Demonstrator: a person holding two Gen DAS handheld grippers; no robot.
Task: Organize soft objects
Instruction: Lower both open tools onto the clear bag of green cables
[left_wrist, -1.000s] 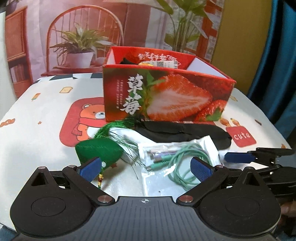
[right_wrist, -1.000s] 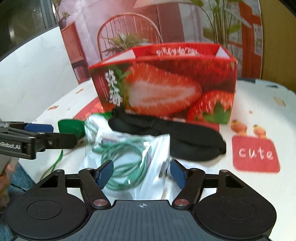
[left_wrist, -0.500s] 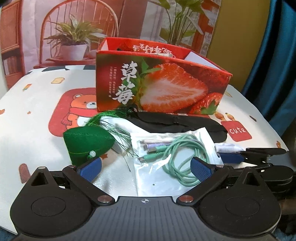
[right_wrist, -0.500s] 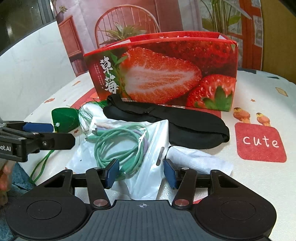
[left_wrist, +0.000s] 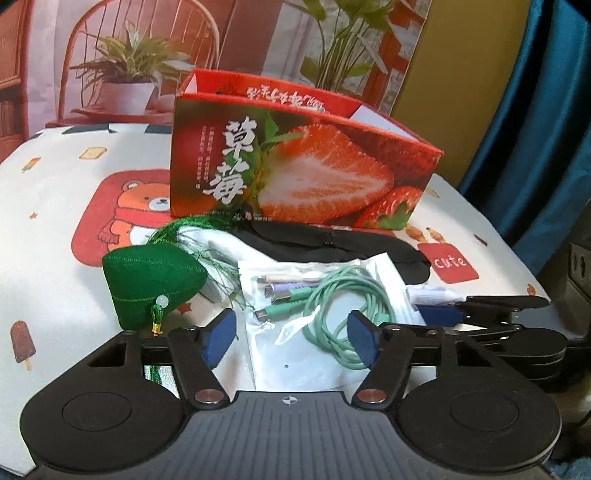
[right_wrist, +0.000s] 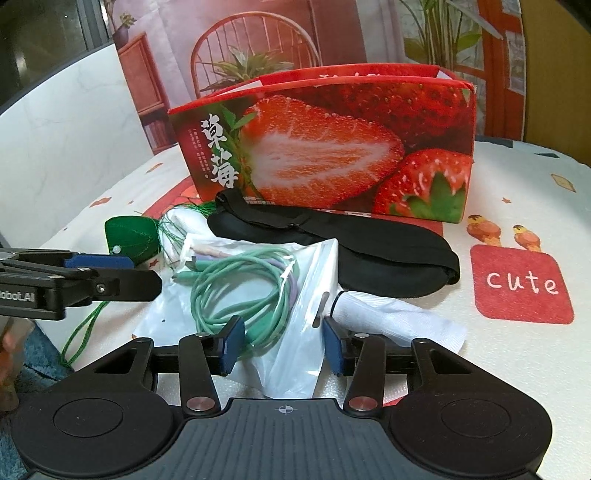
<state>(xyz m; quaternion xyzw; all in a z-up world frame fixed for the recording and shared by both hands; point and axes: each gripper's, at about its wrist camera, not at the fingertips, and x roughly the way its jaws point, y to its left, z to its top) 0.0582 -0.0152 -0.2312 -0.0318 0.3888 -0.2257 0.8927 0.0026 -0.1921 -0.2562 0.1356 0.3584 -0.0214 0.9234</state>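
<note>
A clear plastic bag with a coiled green cable lies at the table's near edge. My left gripper is open with its jaws either side of the bag's near end. My right gripper is open around the bag's corner. A green tasselled sachet lies left of the bag. A black eye mask lies before the strawberry box. A white folded cloth lies right of the bag.
The round table has a printed cloth with a bear and a red "cute" patch. White paper lies under the tassel. A blue curtain hangs at the right. The table edge is just below both grippers.
Both grippers have closed in around the cable bag; the right jaws have narrowed. The left view has shifted left, bringing the green sachet closer.
</note>
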